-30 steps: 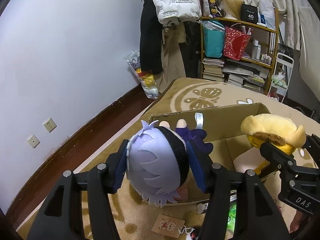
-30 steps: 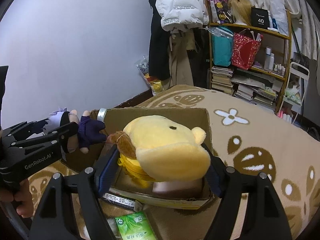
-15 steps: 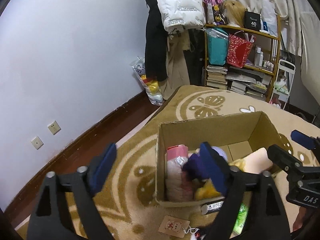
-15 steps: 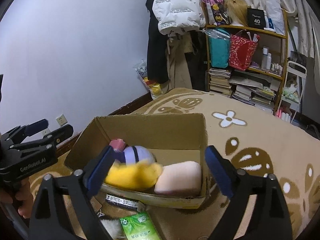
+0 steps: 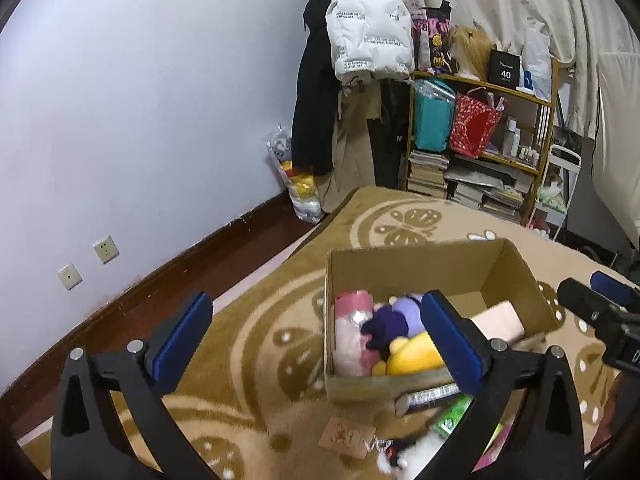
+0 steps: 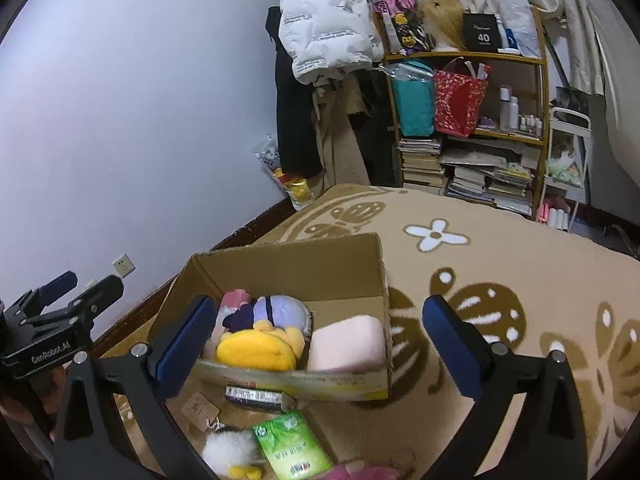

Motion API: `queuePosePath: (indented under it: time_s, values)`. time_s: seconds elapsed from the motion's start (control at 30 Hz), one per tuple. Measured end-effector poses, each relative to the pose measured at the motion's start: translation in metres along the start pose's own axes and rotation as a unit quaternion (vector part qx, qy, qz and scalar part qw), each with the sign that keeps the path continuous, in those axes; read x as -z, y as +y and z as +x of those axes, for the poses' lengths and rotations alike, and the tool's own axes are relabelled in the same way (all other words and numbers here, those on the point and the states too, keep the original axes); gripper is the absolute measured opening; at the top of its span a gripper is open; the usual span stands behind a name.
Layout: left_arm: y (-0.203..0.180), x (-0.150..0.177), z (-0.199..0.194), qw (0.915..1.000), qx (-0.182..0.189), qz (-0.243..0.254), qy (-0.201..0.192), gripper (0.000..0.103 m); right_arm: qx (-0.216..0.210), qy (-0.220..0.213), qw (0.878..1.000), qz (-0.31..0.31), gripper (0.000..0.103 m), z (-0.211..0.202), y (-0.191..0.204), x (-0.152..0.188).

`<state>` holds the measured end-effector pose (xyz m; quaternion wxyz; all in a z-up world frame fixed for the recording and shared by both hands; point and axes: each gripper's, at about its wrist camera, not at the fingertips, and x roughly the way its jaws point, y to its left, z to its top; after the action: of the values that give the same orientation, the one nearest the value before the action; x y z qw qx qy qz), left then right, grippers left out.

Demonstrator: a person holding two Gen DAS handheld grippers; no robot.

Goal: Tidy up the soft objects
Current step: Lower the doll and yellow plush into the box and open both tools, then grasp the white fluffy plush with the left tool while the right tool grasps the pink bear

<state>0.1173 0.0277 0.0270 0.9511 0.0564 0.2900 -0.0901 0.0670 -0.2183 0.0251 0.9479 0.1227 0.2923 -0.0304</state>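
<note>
Both grippers, left gripper (image 5: 316,334) and right gripper (image 6: 314,340), spread wide, holding nothing. White plush (image 6: 228,454) on rug just below right gripper, nearer it than left; long axis possibly sideways.

We see a dim room under cool, even indoor light — its source lies outside both views. The wall (image 5: 140,100) takes a bluish-violet cast. Shadows stay soft on the carpet (image 6: 520,280). Fisheye distortion bends straight lines, and black vignetting fills the corners. Detail is slightly soft and grainy — no strong glare.
</note>
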Motion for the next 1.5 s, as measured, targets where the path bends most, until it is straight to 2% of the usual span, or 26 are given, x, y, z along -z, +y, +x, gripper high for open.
queuePosePath:
  time_s: [0.17,0.33,0.43,0.73,0.97,1.27,1.5]
  values:
    - [-0.004,0.007,-0.016,0.9999,-0.004,0.010,0.007,0.103,-0.007,0.008,1.000,0.009,0.103,-0.017,-0.001,0.011]
    - [-0.008,0.018,-0.026,0.9995,0.000,0.008,0.029,0.103,-0.005,0.020,1.000,0.008,0.103,-0.029,0.005,0.027]
    - [-0.009,0.029,-0.029,0.9987,0.007,0.000,0.050,0.103,0.011,0.038,0.999,0.014,0.103,-0.033,0.010,0.041]
    - [-0.013,0.050,-0.027,0.9948,0.018,-0.001,0.100,0.103,0.007,0.094,0.994,0.051,0.103,-0.030,0.009,0.086]
    - [-0.022,0.067,-0.007,0.9883,0.029,0.014,0.149,0.103,0.011,0.123,0.990,0.075,0.103,-0.023,-0.007,0.107]
    - [-0.032,0.085,0.028,0.9753,0.051,0.021,0.214,0.102,0.013,0.178,0.979,0.094,0.103,0.004,-0.016,0.130]
    - [-0.035,0.092,0.049,0.9651,0.073,0.007,0.251,0.102,0.016,0.204,0.973,0.107,0.103,0.017,-0.021,0.139]
